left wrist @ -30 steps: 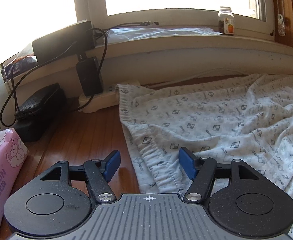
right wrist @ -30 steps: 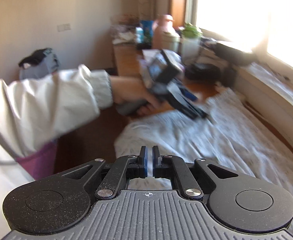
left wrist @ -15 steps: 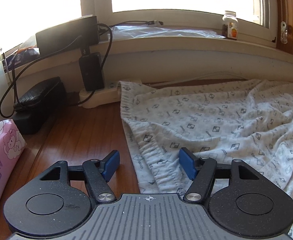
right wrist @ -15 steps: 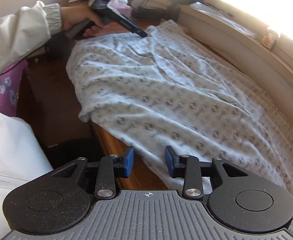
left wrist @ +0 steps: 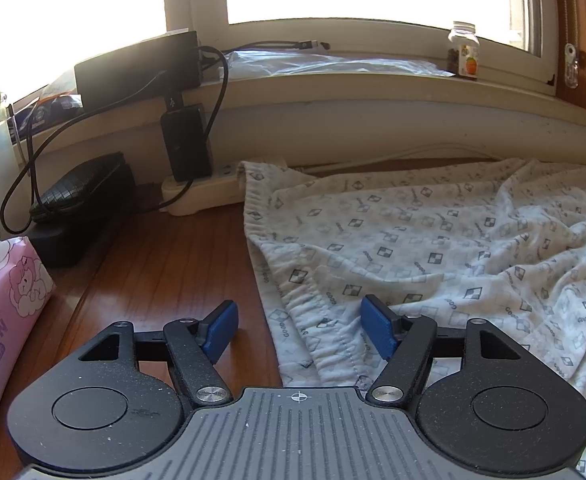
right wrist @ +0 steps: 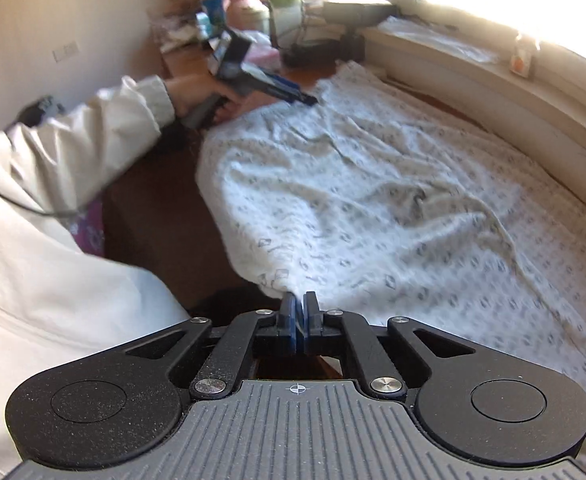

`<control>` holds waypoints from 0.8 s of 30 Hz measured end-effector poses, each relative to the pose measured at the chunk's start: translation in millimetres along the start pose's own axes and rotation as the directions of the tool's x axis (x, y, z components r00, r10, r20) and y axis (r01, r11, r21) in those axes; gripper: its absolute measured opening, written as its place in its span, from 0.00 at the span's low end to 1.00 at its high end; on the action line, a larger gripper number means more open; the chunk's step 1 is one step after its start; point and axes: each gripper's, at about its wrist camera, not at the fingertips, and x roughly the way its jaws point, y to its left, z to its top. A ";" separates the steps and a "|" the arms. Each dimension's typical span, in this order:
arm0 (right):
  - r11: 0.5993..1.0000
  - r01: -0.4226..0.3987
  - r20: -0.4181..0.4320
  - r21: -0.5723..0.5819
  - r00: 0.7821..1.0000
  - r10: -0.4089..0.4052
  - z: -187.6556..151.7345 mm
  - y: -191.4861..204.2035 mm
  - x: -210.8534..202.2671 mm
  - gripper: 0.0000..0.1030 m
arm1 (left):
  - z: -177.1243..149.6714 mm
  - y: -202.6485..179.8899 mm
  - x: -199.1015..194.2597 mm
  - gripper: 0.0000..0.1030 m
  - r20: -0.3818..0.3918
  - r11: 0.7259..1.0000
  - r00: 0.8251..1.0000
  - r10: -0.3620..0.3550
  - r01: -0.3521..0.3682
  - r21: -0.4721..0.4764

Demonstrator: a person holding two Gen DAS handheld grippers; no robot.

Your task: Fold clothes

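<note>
Cotton, pale and printed with small dark squares, makes up the garment, which is spread crumpled across the wooden tabletop under the window sill; its elasticated hem lies at the left end. The left tongs are held wide apart, astride that hem edge, with no pad pressing on the cloth; in the right wrist view they are seen in the person's hand at the far end of the garment. The right tongs are closing, the pads nearly together at the near corner of the garment; whether cloth is pinched between them cannot be told. The step in hand is judged to be the taking hold of two corners before the first fold; the next move calls for the left tongs to be closed on the hem. As to containers, a pink tissue pack stands at the far left with a white tissue protruding; a small jar stands on the sill, its contents not discernible.
</note>
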 end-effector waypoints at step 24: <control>0.940 0.334 -0.105 0.066 0.939 -0.327 -110.1 -66.5 -13.7 0.37 | 39.2 -190.0 3.1 0.70 0.059 0.946 0.960 -0.274 0.258 0.197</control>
